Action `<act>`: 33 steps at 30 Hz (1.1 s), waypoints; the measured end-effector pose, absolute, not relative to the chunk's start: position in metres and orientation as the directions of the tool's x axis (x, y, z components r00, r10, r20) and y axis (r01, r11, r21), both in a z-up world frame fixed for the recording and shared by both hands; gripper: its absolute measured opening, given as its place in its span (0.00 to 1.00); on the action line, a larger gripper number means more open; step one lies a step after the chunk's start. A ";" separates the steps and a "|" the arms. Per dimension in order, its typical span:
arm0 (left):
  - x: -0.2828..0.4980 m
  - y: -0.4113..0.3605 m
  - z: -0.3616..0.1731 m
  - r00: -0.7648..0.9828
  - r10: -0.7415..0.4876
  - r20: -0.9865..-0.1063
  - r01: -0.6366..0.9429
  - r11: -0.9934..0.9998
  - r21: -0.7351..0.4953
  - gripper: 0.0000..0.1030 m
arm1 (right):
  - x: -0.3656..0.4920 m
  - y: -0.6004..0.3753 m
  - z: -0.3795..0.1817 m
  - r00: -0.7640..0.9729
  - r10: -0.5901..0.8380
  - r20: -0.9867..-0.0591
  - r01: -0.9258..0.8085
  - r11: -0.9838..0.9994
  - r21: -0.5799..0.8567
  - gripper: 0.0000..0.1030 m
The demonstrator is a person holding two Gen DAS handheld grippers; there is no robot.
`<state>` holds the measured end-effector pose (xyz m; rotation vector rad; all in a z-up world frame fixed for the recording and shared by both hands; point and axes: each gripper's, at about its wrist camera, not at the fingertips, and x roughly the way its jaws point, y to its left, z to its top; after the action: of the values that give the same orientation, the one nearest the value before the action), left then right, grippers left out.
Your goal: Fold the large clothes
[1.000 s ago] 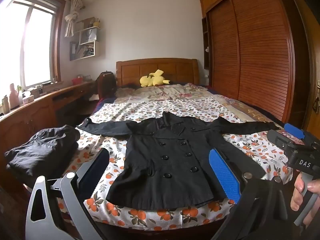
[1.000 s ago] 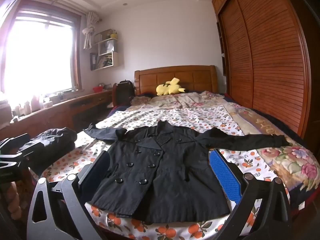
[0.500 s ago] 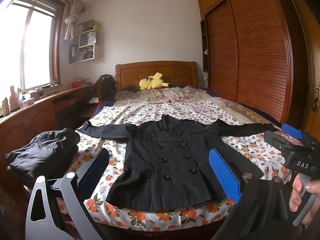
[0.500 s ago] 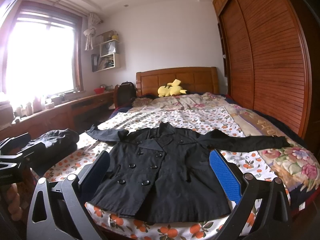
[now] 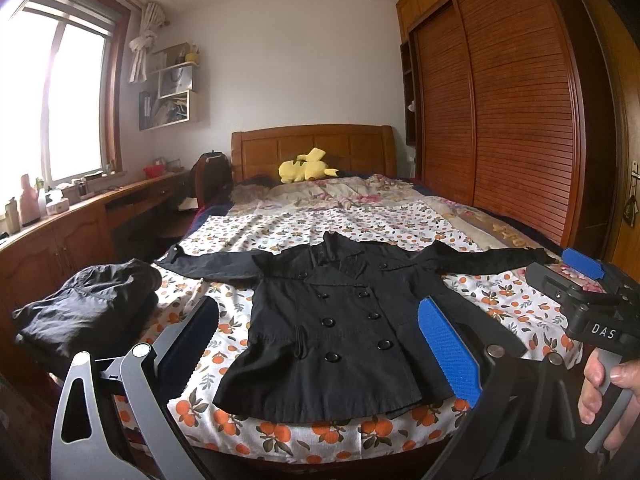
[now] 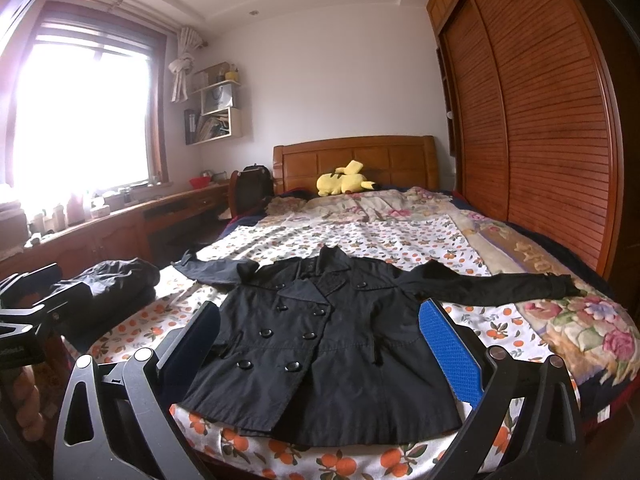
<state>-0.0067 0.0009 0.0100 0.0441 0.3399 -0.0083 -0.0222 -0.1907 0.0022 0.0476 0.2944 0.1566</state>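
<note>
A black double-breasted coat point(image 5: 344, 320) point(image 6: 320, 336) lies flat, front up, on the bed's orange-print sheet point(image 5: 400, 228), sleeves spread to both sides and hem toward me. My left gripper point(image 5: 316, 344) hovers open before the hem, nothing between its fingers. My right gripper point(image 6: 318, 344) is likewise open and empty just short of the bed's near edge. In the left wrist view the right gripper's body point(image 5: 588, 304) shows at the right with a hand point(image 5: 604, 384) on its handle. The left gripper's body point(image 6: 24, 312) appears at the left edge of the right wrist view.
A folded dark garment point(image 5: 88, 308) point(image 6: 116, 284) sits at the bed's near left corner. A yellow plush toy point(image 5: 306, 166) rests by the headboard. A wooden desk point(image 5: 80, 224) runs along the left wall under the window; a slatted wardrobe point(image 5: 500, 120) fills the right.
Both cameras have tilted slightly upward and drawn back a little, so the coat sits lower in each view. The coat itself has not moved.
</note>
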 end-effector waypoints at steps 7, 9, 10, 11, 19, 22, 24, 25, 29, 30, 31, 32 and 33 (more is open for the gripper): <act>-0.010 -0.002 0.017 0.946 0.002 -0.325 0.014 0.999 0.047 0.98 | -0.022 -0.191 0.001 0.945 0.162 -0.285 -0.148 0.987 0.070 0.94; -0.010 -0.001 0.018 0.945 0.002 -0.326 0.014 0.999 0.047 0.98 | -0.022 -0.191 0.002 0.945 0.160 -0.285 -0.147 0.987 0.069 0.94; -0.010 0.000 0.020 0.945 0.003 -0.326 0.013 0.999 0.046 0.98 | -0.022 -0.191 0.001 0.945 0.161 -0.285 -0.147 0.987 0.069 0.94; -0.010 -0.001 0.018 0.946 0.002 -0.325 0.014 0.999 0.047 0.98 | -0.022 -0.191 0.001 0.945 0.159 -0.284 -0.146 0.987 0.069 0.94; -0.008 -0.001 0.018 0.943 -0.003 -0.332 0.018 0.999 0.041 0.98 | -0.022 -0.191 0.000 0.945 0.159 -0.285 -0.146 0.987 0.067 0.94; -0.008 0.000 0.020 0.943 -0.003 -0.334 0.018 0.999 0.042 0.98 | -0.022 -0.192 0.000 0.945 0.160 -0.285 -0.147 0.987 0.069 0.94; -0.007 0.000 0.018 0.942 -0.003 -0.335 0.018 0.999 0.042 0.98 | -0.022 -0.191 0.000 0.946 0.160 -0.284 -0.146 0.987 0.068 0.94; -0.007 -0.001 0.017 0.942 -0.003 -0.336 0.018 0.999 0.042 0.98 | -0.021 -0.192 0.000 0.945 0.160 -0.284 -0.147 0.987 0.068 0.94; -0.006 -0.001 0.016 0.942 -0.005 -0.336 0.020 0.999 0.040 0.98 | -0.021 -0.191 0.000 0.945 0.159 -0.285 -0.146 0.987 0.069 0.94; -0.006 -0.001 0.016 0.942 -0.006 -0.336 0.020 0.999 0.039 0.98 | -0.021 -0.191 0.000 0.945 0.159 -0.285 -0.146 0.987 0.068 0.94; -0.006 -0.001 0.016 0.942 -0.006 -0.335 0.020 0.999 0.038 0.98 | -0.021 -0.191 0.000 0.945 0.159 -0.284 -0.145 0.987 0.068 0.94; -0.004 -0.004 0.010 0.942 -0.006 -0.337 0.020 0.999 0.039 0.98 | -0.021 -0.191 0.000 0.945 0.159 -0.285 -0.145 0.987 0.068 0.94; -0.004 -0.004 0.010 0.942 -0.006 -0.336 0.020 0.999 0.039 0.98 | -0.021 -0.191 0.000 0.945 0.160 -0.285 -0.146 0.987 0.068 0.94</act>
<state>-0.0037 -0.0038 0.0102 0.0416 0.3421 -0.0134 -0.0212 -0.1915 -0.0002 0.0464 0.2944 0.1560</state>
